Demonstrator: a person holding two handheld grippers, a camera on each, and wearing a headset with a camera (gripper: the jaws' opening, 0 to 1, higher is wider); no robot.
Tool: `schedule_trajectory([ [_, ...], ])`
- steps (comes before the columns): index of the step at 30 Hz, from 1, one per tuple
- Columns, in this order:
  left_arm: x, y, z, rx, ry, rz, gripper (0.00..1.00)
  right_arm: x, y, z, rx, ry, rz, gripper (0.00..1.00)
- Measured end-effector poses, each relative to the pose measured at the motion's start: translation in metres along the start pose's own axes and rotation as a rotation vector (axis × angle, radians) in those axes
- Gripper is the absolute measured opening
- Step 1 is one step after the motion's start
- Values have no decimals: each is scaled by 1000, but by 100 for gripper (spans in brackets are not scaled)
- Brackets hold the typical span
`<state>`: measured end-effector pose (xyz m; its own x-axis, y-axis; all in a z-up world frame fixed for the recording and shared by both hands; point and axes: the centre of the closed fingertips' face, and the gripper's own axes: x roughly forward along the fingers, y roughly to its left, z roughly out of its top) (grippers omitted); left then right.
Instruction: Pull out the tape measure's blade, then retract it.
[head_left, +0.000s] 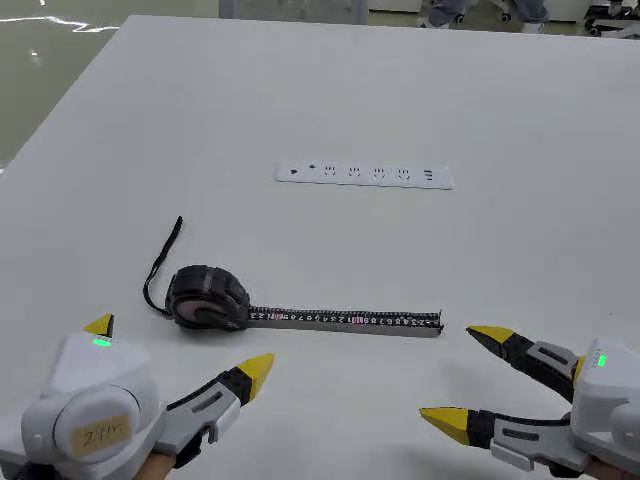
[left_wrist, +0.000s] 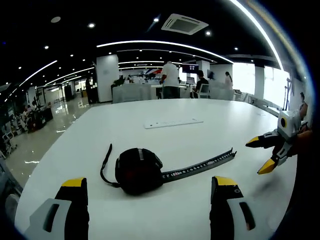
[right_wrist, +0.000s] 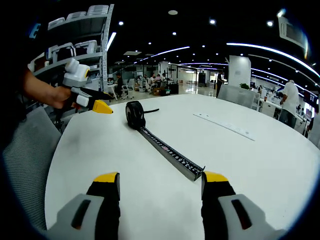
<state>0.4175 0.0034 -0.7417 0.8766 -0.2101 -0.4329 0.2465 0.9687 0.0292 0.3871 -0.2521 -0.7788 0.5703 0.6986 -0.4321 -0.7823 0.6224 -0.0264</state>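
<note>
Status: one tape measure (head_left: 207, 297) on the white tabletop (head_left: 520, 110), front-left of centre in the head view. Its black round case (head_left: 198, 288) lies on its side. One blade (head_left: 345, 320) is out of the case, flat on the tabletop, running straight to my right. Its end hook (head_left: 438, 322) rests free on the surface. One black strap (head_left: 160, 262) comes off the far-left side of the case (slack, curved).

My left hand-held gripper (head_left: 179, 344): released, both yellow-tipped jaws spread wide, holding nothing. It sits just on my side of the case. In the left gripper view the case is framed between the two jaw tips, further out, no contact.

My right hand-held gripper (head_left: 462, 372): also released, jaws apart, empty. Its upper jaw tip is near the end hook, with a gap showing in the head view. In the right gripper view the hook lies just beside one jaw tip.

Count: two hand-held grippers, four yellow tips, two green lights (head_left: 100, 342) lit (one per body). One white power strip (head_left: 365, 174) lies further back on the tabletop, well apart from the tape measure and roughly parallel with the blade. People (left_wrist: 170, 80) stand beyond the far edge in the left gripper view (too small to count reliably).
</note>
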Motion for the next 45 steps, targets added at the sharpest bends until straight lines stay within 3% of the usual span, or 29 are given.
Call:
schedule_trajectory([
  [9,12,7,0,-19,1,42,100,7,-18,-7,-34,18,43,57],
  [13,14,8,0,-22,3,45,98,8,-20,-7,-40,20,51,54],
  [17,23,12,-3,-41,16,67,96,16,-32,-9,-68,31,80,50],
  [23,27,12,-4,-46,22,74,95,19,-37,-9,-74,36,89,46],
  [29,42,12,-5,-61,35,81,93,29,-51,-10,-100,64,132,39],
  [45,65,16,-10,-72,70,108,85,46,-57,-14,-149,119,225,25],
])
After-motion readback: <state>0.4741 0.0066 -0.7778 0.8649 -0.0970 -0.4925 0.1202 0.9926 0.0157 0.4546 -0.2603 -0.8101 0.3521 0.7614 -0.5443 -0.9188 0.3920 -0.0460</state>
